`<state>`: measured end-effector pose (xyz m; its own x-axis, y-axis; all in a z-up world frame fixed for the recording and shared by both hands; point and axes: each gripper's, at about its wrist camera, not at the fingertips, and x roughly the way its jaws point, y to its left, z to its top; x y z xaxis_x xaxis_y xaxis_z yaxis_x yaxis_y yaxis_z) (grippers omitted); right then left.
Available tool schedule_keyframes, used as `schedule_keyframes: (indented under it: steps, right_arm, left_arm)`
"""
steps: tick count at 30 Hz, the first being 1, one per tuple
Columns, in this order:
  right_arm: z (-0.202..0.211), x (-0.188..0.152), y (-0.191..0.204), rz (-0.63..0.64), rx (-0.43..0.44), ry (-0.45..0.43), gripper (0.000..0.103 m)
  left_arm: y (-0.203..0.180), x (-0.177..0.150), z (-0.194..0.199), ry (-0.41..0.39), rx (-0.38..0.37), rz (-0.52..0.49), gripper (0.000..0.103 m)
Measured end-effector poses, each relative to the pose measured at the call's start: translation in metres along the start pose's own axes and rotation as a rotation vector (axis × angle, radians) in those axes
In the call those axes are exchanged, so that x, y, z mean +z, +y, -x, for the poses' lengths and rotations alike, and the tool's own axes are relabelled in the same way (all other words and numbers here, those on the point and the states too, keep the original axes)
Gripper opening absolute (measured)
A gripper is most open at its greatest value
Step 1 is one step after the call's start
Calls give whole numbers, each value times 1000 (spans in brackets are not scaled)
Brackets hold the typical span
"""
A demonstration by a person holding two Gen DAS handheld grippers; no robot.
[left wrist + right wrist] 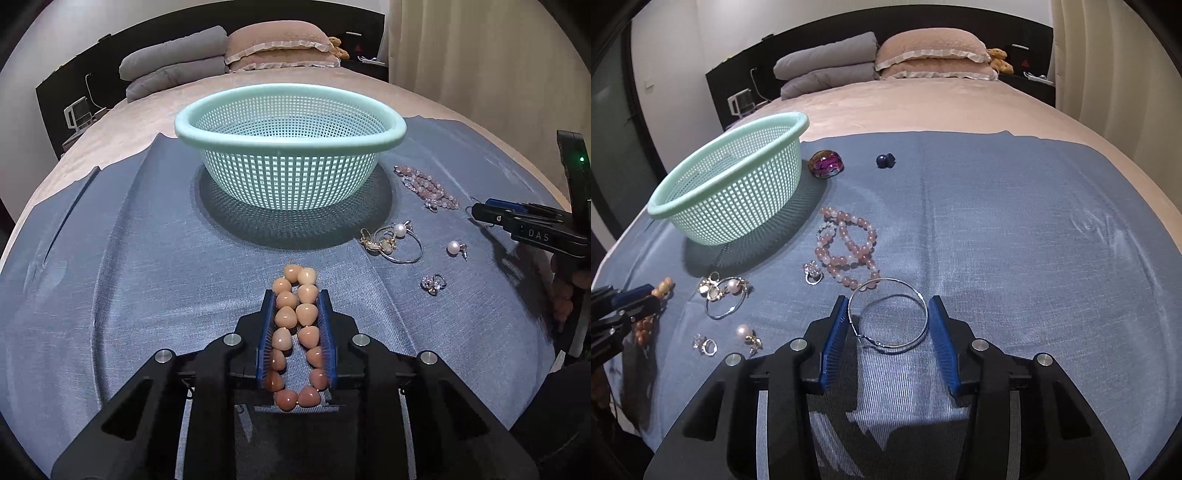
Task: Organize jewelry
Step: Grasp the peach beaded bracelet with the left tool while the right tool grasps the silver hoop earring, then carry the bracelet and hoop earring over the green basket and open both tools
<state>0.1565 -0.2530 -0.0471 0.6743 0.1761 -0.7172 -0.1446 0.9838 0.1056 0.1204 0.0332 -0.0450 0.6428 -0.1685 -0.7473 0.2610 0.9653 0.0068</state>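
Note:
In the left wrist view my left gripper (296,293) is shut on a bracelet of peach heart-shaped beads (286,317), which runs lengthwise between the blue pads and sticks out past the tips. A mint green mesh basket (291,122) stands straight ahead of it on the blue cloth. In the right wrist view my right gripper (888,298) is shut on a thin silver hoop earring (925,314). Both pads touch its sides, and its shadow falls on the cloth below. The basket (738,147) lies to the far left of this gripper.
Loose on the blue cloth (1015,221) are a pink bead bracelet (846,243), a crystal ring (812,273), a pearl-and-hoop cluster (720,291), a pearl earring (748,334), a crystal earring (705,345), a purple stone (826,164) and a dark blue bead (885,160). Pillows lie beyond.

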Motion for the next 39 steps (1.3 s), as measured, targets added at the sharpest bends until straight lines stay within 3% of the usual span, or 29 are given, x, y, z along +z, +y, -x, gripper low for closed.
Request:
schedule_keyframes:
  steps: [1,4,13,22,25,28,32,35,39]
  right_arm:
    - [6,1,0,-3,1,-8,41]
    - [26,10,5,12,0,-45,41]
    - [85,57,33,81,30,-206,41]
    - [103,116,66,150,122,-313,41]
    - [98,134,79,178,164,-329,41]
    - [85,146,92,226,200,-325,41]
    - [57,153,104,301,217,-295,42]
    - [26,153,112,336,236,-240,42]
    - [-16,144,123,376,257,-148,42]
  left_arm:
    - [2,2,6,-2,-8,8,11]
    - [5,9,24,-35,36,16,11]
    - [16,40,80,-154,34,19,11]
    - [16,105,121,-321,70,-57,11]
    - [22,128,128,-377,49,-53,11]
    - [26,149,124,-400,30,-56,11]
    - [26,167,98,-372,-2,-75,11]
    - [27,170,68,-368,13,-94,11]
    - [33,168,22,-298,21,-80,11]
